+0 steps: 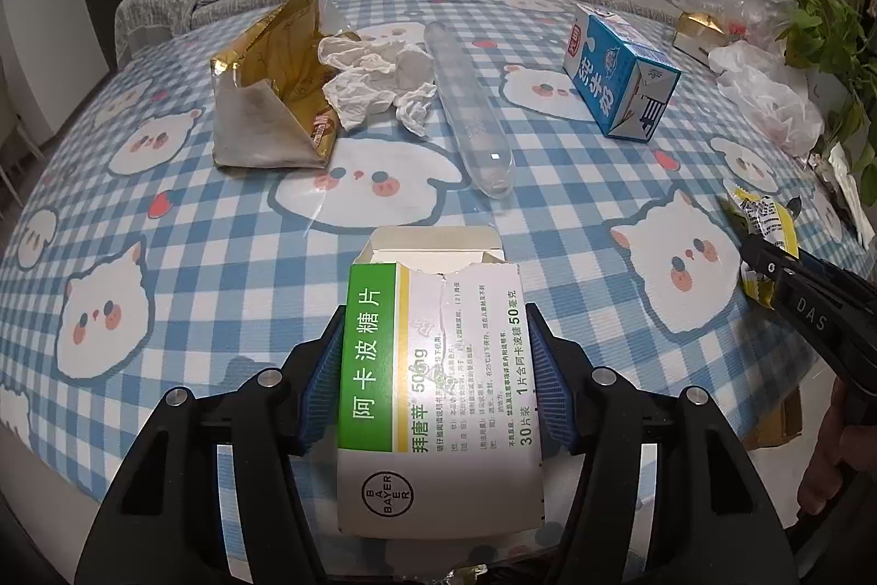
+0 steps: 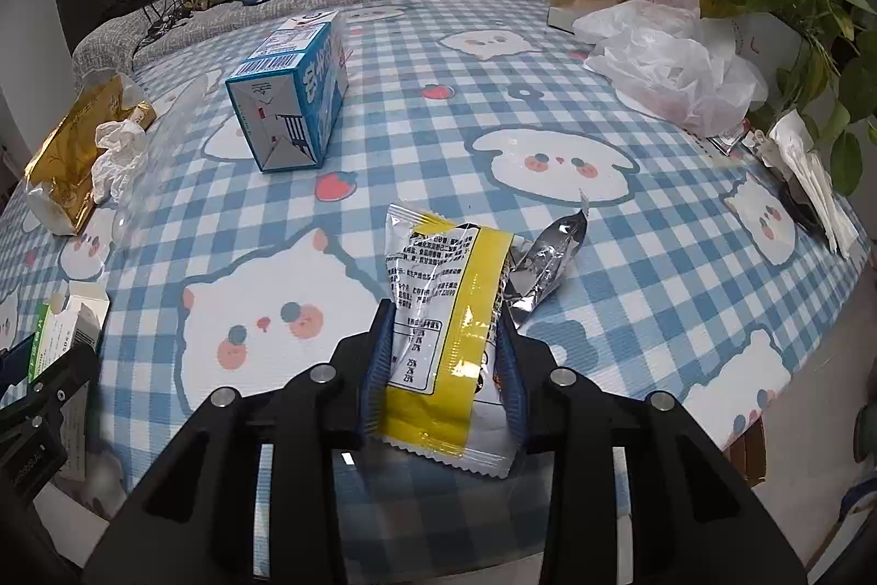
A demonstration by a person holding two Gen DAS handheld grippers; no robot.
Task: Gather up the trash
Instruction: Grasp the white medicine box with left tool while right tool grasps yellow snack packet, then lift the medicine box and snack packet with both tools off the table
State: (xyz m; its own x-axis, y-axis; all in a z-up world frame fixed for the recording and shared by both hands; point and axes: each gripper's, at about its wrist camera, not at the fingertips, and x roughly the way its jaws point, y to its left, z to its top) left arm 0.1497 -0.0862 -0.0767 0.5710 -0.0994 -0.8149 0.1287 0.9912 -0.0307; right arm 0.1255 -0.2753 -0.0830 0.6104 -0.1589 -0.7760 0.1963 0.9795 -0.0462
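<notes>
The left gripper (image 1: 433,379) pinches the light, crushable medicine box (image 1: 438,398) by its sides; beside it, the right gripper (image 2: 446,365) pinches the crinkly, slippery snack wrapper (image 2: 446,338) mid-body

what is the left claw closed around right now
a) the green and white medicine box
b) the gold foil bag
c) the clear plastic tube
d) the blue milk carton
a: in the left wrist view the left claw has its blue pads pressed on both sides of the green and white medicine box, while the milk carton, gold foil bag and clear tube lie untouched farther up the table.
</notes>
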